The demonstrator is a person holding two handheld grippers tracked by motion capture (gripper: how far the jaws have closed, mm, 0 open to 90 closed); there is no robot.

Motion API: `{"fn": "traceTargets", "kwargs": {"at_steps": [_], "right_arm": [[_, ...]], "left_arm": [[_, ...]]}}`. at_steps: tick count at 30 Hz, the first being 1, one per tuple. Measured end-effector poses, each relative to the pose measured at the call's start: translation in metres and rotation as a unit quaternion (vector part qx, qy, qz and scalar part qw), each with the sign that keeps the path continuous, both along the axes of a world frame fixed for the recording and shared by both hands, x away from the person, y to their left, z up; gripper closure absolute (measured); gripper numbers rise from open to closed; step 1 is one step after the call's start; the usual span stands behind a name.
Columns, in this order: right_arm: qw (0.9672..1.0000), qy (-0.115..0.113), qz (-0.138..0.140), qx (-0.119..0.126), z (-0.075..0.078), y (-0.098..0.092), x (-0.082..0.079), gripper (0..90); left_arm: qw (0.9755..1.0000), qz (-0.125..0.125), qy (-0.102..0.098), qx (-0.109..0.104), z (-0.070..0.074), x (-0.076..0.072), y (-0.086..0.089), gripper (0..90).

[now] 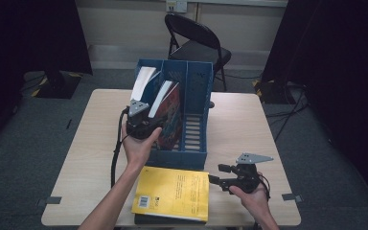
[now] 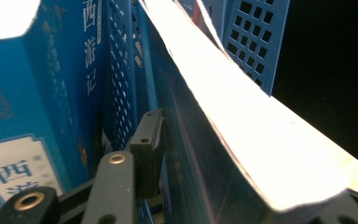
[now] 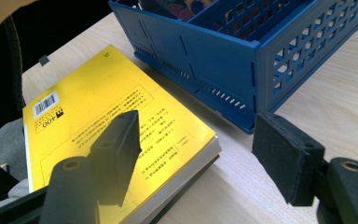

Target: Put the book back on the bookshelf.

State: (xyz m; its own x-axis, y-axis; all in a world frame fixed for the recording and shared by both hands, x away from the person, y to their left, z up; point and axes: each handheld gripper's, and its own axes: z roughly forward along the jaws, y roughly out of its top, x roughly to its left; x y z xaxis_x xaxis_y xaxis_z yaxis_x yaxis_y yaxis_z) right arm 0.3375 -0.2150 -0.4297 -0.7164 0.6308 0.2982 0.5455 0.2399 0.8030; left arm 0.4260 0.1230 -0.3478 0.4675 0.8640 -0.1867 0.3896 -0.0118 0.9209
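Dark-covered book (image 1: 168,112), tilted on edge, in blue file rack's (image 1: 197,81) middle compartment

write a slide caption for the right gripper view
Open right gripper hovering over a yellow paperback book beside a blue plastic file rack.

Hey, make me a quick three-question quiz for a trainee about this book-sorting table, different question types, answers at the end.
1. True or false: the yellow book stands upright in the blue file rack.
2. Multiple choice: the left gripper is at A) the dark-covered book in the rack's middle slot, B) the yellow book, C) the folding chair.
3. Fill in: the right gripper hovers with its jaws ____ beside the yellow book.

Key: 1 false, it lies flat on the table, on top of another book. 2 A. 3 open, holding nothing.
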Motion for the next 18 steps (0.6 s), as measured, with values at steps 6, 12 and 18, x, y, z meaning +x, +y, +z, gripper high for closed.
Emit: {"fn": "traceTargets", "kwargs": {"at_steps": [6,12,18], "right_arm": [[1.0000,0.001,0.001,-0.001,0.000,0.001,0.000,31.7],[1.0000,0.000,0.002,0.000,0.000,0.002,0.000,31.7],[1.0000,0.000,0.002,0.000,0.000,0.002,0.001,31.7]], "left_arm": [[0.9999,-0.005,0.005,0.011,0.010,0.001,0.004,55.0],[0.9989,-0.018,0.040,0.014,0.023,0.008,0.006,53.6],[0.9959,-0.027,0.080,0.030,0.038,0.017,0.006,53.3]]}}
